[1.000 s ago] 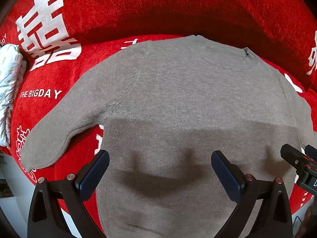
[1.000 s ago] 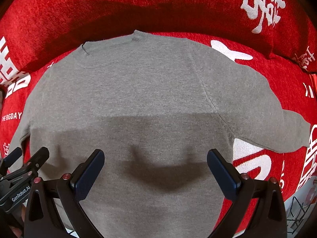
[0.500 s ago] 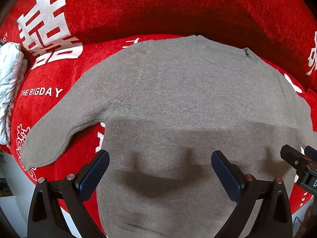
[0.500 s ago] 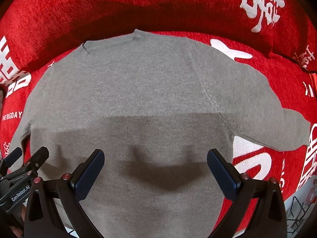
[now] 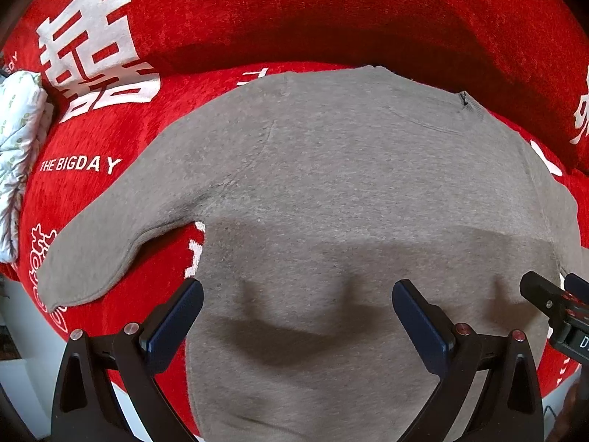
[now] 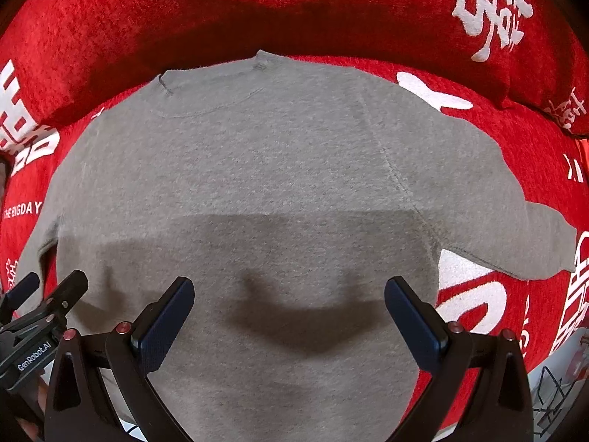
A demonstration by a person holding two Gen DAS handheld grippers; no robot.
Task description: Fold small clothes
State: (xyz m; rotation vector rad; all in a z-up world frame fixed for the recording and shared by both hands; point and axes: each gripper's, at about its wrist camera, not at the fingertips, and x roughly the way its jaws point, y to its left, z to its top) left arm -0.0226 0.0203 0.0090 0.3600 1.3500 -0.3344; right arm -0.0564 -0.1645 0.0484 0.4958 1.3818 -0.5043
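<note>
Grey sweater (image 5: 349, 191) spread flat on red sofa cover (image 5: 228, 18), sleeves out, ready for folding; left gripper (image 5: 296, 316), right gripper (image 6: 289, 313) hover over hem, fingers released, empty.

Left tool (image 5: 297, 316) and right tool (image 6: 289, 313) hover side by side, jaws spread wide.

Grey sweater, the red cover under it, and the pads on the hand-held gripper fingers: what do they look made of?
Grey sweater: apparently soft knit or fleece, matte, with a fuzzy nap and stitched seams. Red cover: seemingly plush chenille-like fabric, short pile, white print. Finger pads: likely dark blue rubber, finely textured; the frames behind look like hard black plastic.
</note>
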